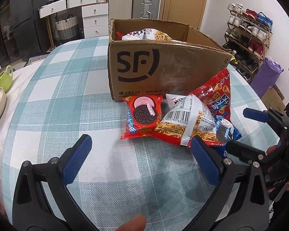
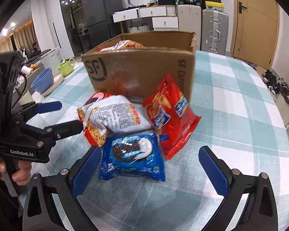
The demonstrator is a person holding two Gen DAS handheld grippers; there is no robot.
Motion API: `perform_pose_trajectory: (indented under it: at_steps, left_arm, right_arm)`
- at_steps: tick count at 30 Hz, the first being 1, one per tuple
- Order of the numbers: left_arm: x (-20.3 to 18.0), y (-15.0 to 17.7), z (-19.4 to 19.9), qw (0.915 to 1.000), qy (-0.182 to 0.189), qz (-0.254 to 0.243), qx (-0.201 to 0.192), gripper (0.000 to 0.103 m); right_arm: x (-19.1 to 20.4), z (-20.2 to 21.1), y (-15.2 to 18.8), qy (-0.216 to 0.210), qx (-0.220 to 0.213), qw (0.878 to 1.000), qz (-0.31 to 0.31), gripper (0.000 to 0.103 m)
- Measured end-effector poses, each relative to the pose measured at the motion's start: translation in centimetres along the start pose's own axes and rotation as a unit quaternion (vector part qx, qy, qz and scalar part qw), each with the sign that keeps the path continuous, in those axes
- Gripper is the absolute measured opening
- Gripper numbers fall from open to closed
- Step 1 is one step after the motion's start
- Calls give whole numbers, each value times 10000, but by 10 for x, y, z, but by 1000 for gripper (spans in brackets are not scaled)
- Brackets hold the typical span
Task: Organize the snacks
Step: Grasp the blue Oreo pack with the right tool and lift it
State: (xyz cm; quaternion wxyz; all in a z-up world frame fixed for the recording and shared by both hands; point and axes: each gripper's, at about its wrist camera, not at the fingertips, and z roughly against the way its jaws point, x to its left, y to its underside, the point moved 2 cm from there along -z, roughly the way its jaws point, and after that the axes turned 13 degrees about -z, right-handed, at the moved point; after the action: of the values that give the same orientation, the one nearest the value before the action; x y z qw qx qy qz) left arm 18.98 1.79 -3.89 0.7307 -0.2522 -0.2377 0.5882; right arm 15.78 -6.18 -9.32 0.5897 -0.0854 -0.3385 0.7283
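Note:
Several snack packs lie in a heap on the plaid tablecloth (image 1: 67, 100) in front of an open cardboard SF box (image 1: 163, 67) (image 2: 140, 73). They are a red cookie pack (image 1: 144, 117) (image 2: 98, 96), a white-and-red noodle-snack bag (image 1: 186, 123) (image 2: 113, 119), a red cone-snack bag (image 1: 217, 96) (image 2: 171, 115) leaning on the box, and a blue cookie pack (image 1: 227, 130) (image 2: 133, 157). Another noodle bag (image 1: 144, 34) lies inside the box. My left gripper (image 1: 142, 159) (image 2: 70, 115) is open, its right finger beside the noodle bag's corner. My right gripper (image 2: 150, 171) (image 1: 246, 130) is open around the blue cookie pack's near end.
A green watering pot (image 1: 4, 79) (image 2: 66, 67) and stacked bowls (image 2: 43, 82) stand at the table's left side. A shoe rack (image 1: 248, 36) and a purple bag (image 1: 265, 75) sit beyond the right table edge. Suitcases (image 2: 213, 28) and drawers stand behind the box.

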Motion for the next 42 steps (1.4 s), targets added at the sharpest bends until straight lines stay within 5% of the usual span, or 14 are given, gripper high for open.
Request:
perform_pose_trajectory:
  at_steps: [15,30,42]
  left_arm:
    - [0,3,0,10000,-7,-45,21,102]
    - [0,3,-4,10000,-30,-48,40,102]
    - [5,2,-2,10000,26,-11,-22,102]
  right_arm:
    - [21,-14,12,82,100,9995,271,101]
    - [31,-14,19,19,271,9970,727,47]
    - [25,28,3,-166,-269,9969,723,46]
